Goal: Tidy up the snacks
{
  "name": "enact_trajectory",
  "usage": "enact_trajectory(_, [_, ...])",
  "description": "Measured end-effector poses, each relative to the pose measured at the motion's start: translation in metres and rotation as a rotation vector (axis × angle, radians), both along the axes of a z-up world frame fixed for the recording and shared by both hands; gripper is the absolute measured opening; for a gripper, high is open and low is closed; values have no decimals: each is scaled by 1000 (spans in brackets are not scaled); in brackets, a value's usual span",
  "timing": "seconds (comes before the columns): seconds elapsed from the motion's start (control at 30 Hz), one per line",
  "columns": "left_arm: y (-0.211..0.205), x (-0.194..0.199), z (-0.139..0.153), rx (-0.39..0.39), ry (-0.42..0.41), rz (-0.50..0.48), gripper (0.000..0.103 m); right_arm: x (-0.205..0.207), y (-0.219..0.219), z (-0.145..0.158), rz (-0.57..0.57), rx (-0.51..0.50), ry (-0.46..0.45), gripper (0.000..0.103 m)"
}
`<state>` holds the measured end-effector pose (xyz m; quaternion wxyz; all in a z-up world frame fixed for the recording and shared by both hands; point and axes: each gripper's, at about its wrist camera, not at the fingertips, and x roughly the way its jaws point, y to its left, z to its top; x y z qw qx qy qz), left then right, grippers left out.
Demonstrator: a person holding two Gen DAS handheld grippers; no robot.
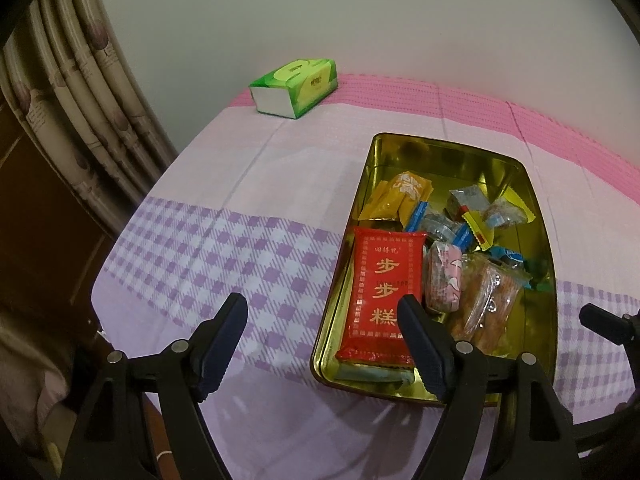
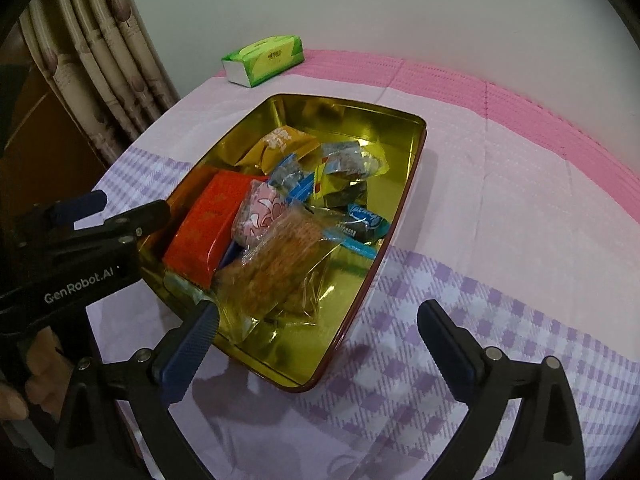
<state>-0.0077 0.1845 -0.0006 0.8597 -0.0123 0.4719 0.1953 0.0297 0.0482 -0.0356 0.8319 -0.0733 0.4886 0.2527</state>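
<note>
1. Gold tin [image 2: 404, 184] is set on checked cloth [image 1: 200, 248]; it serves as landmark.
2. Snacks are all seen inside tin: red packet [image 1: 380, 292] along its left wall, clear cracker bag [image 2: 276, 272] at near end, small sweets [image 1: 472, 216] toward far end.
3. Left gripper [image 1: 322, 312] is held wide, nothing gripped, over tin's near-left rim, prob. clear of load.
4. Right gripper [image 2: 318, 320] is spread fully, empty, at near rim.
5. Tissue pack [image 2: 264, 60] lies beyond tin, apart.
</note>
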Motion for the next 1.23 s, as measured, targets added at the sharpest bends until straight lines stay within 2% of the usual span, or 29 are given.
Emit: enact_trajectory(1.23, [3, 1, -3, -13, 9, -14, 80, 1, 4, -7, 14, -2, 28, 99])
